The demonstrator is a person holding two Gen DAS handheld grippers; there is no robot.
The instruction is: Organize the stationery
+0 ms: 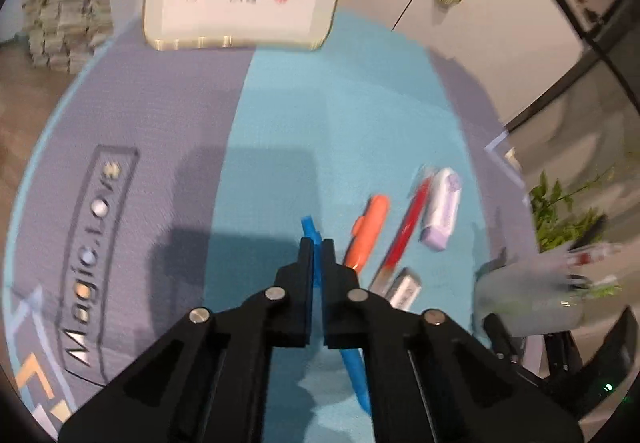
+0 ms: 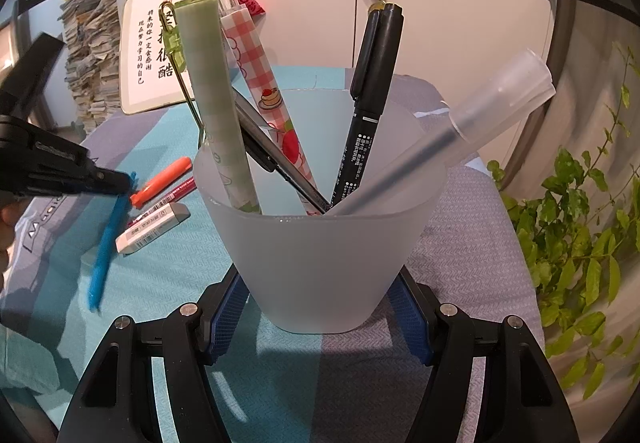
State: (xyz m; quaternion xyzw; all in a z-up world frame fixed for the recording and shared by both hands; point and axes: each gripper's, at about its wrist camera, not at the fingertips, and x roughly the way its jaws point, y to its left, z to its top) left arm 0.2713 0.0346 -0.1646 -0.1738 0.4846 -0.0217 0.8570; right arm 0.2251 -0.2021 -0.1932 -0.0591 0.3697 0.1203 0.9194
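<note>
We had our left gripper clamped on the blue pen, its jaws together around the barrel near the upper end, the tip hanging low beside the frosted cup. Our right gripper held that cup by its lower walls, steady, with 5 pens already standing inside. Left of the cup, on the teal cloth, lay the orange marker, the red pen and the white eraser; the lilac item was too blurred to name, perhaps a correction tape. To do this well, we judged the pen should be lifted clear of the rim, turned upright, then lowered into a gap between the standing pens before letting go.
</note>
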